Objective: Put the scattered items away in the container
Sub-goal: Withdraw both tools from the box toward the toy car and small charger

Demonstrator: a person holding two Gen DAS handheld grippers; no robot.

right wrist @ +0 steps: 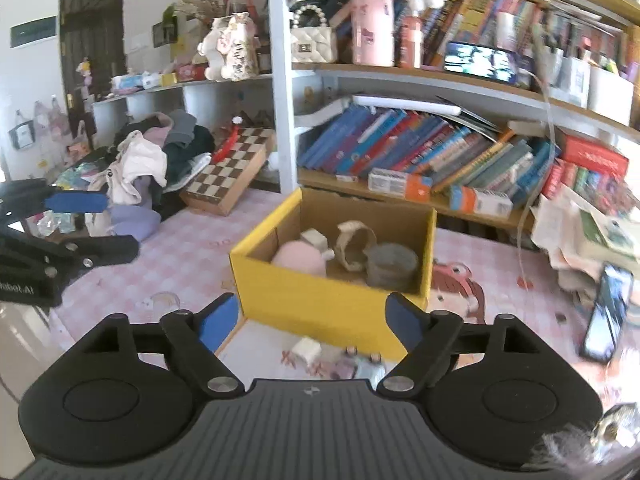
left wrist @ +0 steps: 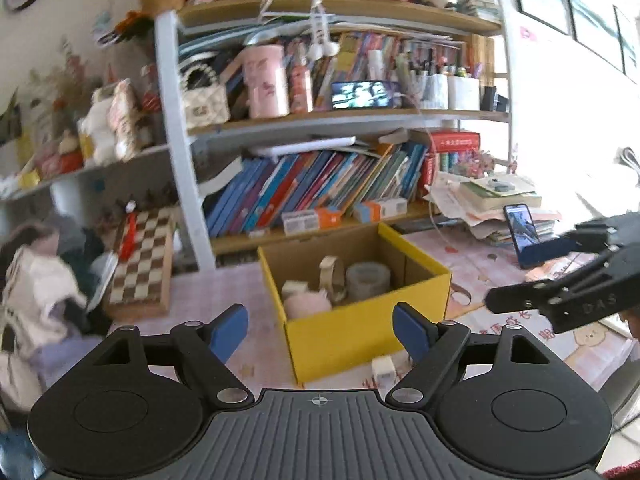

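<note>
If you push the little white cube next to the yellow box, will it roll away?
Probably not: the little white cube looks flat-sided, so it should slide on the pink mat. It seems small, likely light, and its hard-looking sides might slip between the fingers.

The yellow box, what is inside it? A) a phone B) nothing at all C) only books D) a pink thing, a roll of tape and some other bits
D: the yellow box holds a pink item, a grey tape roll, a beige ring-shaped item and a small white block.
</note>
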